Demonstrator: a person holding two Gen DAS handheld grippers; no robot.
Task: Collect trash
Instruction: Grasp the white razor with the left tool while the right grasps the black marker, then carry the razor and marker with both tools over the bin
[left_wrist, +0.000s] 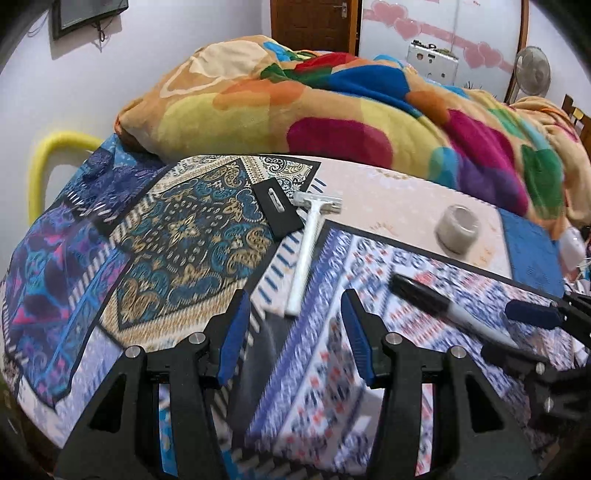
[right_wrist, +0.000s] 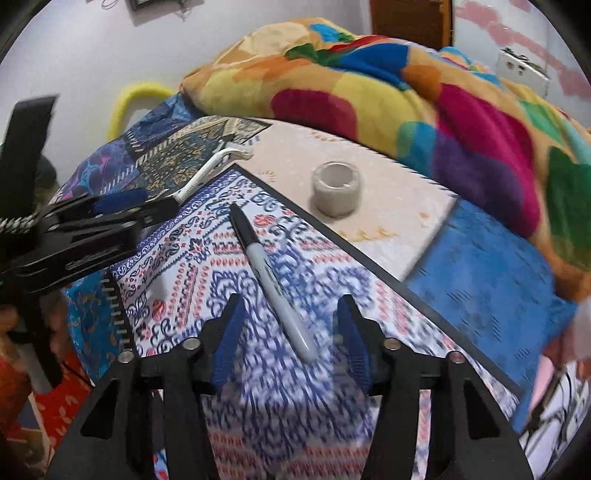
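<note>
Left wrist: my left tool (left_wrist: 295, 325) hangs released over the bed, the white razor (left_wrist: 308, 243) ahead, untouched. Right wrist: my right tool (right_wrist: 290, 325) gapes, straddling the marker (right_wrist: 269, 273); the tape roll (right_wrist: 336, 188) waits beyond. Nothing collected yet.

A bed covered in a patchwork bedsheet (left_wrist: 192, 236) carries a heaped multicolored blanket (left_wrist: 332, 107) along its far side. On the sheet lie a white disposable razor (left_wrist: 308, 243), its head touching a black card (left_wrist: 279, 212), a roll of tape (right_wrist: 336, 188) on the pale patch, and a black-capped marker (right_wrist: 271, 280) on the blue-and-white print.
</note>
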